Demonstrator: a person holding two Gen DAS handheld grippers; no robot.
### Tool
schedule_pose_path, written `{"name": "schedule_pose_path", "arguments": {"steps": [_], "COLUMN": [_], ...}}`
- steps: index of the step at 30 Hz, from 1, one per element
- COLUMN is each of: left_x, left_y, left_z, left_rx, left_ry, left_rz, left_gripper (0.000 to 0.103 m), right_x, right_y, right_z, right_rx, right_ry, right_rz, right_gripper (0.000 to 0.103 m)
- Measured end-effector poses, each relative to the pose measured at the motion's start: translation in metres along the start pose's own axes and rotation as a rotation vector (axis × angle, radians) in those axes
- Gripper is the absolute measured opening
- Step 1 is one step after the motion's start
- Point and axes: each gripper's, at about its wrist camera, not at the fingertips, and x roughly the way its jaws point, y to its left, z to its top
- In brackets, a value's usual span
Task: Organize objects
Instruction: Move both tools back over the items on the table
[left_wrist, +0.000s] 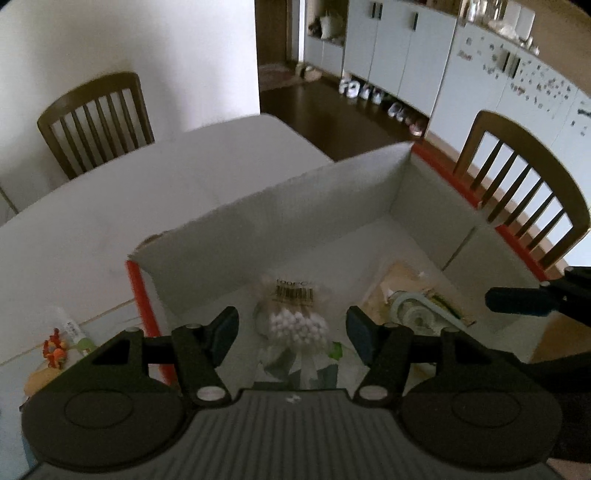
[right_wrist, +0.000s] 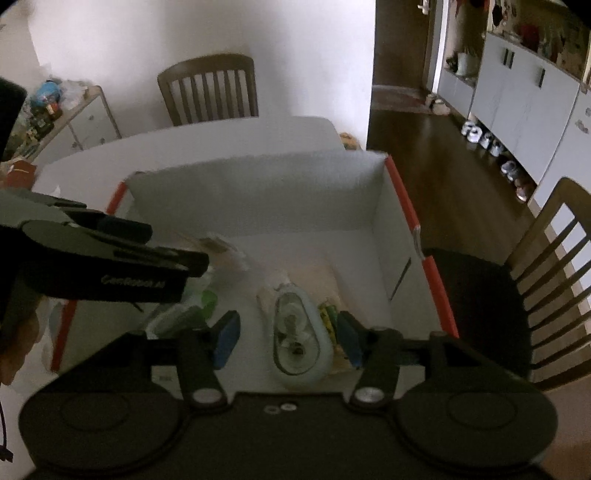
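A white cardboard box (left_wrist: 295, 206) with red edges stands on the white table (left_wrist: 147, 184). A clear bag of cotton swabs (left_wrist: 295, 317) lies on the box floor. My left gripper (left_wrist: 291, 332) hovers over the bag, open, its pads clear of it. The right wrist view shows a pale green tape dispenser (right_wrist: 299, 339) lying in the same box (right_wrist: 258, 192) beside a small green and yellow packet (right_wrist: 327, 314). My right gripper (right_wrist: 288, 336) hangs above the dispenser, open, not pressing on it. The left gripper (right_wrist: 110, 258) reaches in from the left there.
Left of the box on the table lie an orange toy (left_wrist: 55, 349) and a white tube (left_wrist: 72, 326). Wooden chairs (left_wrist: 96, 118) (left_wrist: 524, 192) stand at the far side and the right. A dark seat (right_wrist: 476, 306) adjoins the box's right wall.
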Motion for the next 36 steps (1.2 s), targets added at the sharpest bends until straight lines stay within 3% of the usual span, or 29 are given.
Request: {"name": "schedule_pose_path", "arguments": {"steps": [13, 26, 28, 32, 36], "left_x": [-0.063, -0.102, -0.107, -0.118, -0.127], "left_y": [0.023, 0.07, 0.081, 0.103, 0.129], "left_z": [-0.026, -0.071, -0.079, -0.094, -0.111], "left_rx": [-0.013, 0.023, 0.022, 0.022, 0.006], "left_ry": [-0.126, -0.162, -0.168, -0.189, -0.203], "left_rz": [-0.05, -0.085, -0.093, -0.089, -0.073], "left_gripper": [0.063, 0.063, 0.073, 0.075, 0.075], "right_x": [-0.036, -0.045, -0.045, -0.043, -0.042], "right_y": [0.025, 0.081, 0.093, 0.12, 0.149], "right_z": [-0.004, -0.018, -0.02, -0.023, -0.027], "right_rx": [-0.009, 0.046, 0.055, 0.058, 0.052], "right_ry": [-0.07, -0.095, -0.095, -0.093, -0.112], "right_rz": [0.0, -0.001, 0.004, 0.017, 0.044], "right_gripper": [0.059, 0.064, 0.065, 0.066, 0.08]}}
